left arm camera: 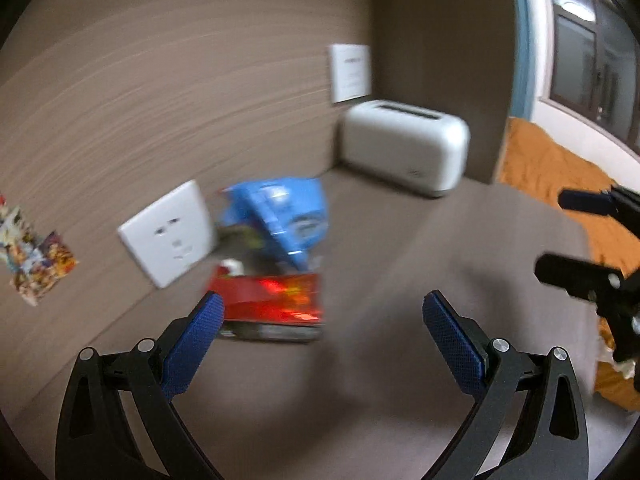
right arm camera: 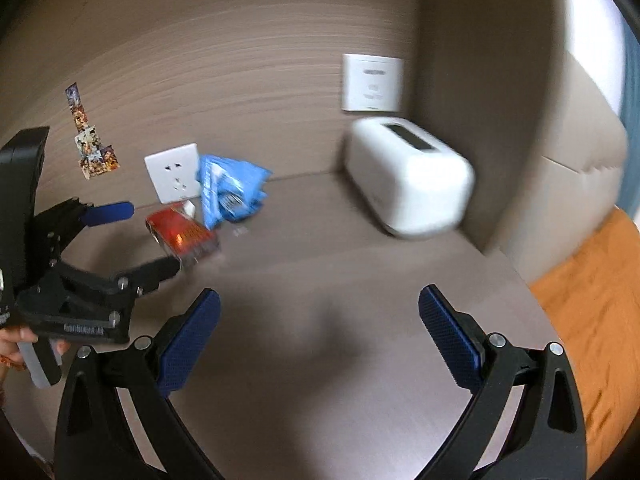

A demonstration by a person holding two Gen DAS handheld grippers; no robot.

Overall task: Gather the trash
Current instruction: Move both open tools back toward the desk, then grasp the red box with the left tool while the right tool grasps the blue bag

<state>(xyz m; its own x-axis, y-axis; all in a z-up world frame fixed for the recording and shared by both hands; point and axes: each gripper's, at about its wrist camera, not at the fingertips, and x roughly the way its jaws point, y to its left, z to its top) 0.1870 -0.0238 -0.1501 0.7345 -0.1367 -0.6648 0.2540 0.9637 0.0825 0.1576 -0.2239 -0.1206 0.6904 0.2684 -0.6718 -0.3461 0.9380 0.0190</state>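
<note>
The left gripper (left arm camera: 322, 312) is spread wide and holds nothing; the red wrapper (left arm camera: 272, 304) lies just ahead of its left finger (left arm camera: 192, 344), touching the blue wrapper (left arm camera: 280, 216) behind it. The right gripper (right arm camera: 320, 312) is also released, with both wrappers well off to its left and the toaster (right arm camera: 408, 180) ahead.

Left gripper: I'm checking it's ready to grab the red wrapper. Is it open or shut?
Open. The left gripper has its blue fingers spread wide with nothing between them, and the red wrapper lies just ahead.
</note>
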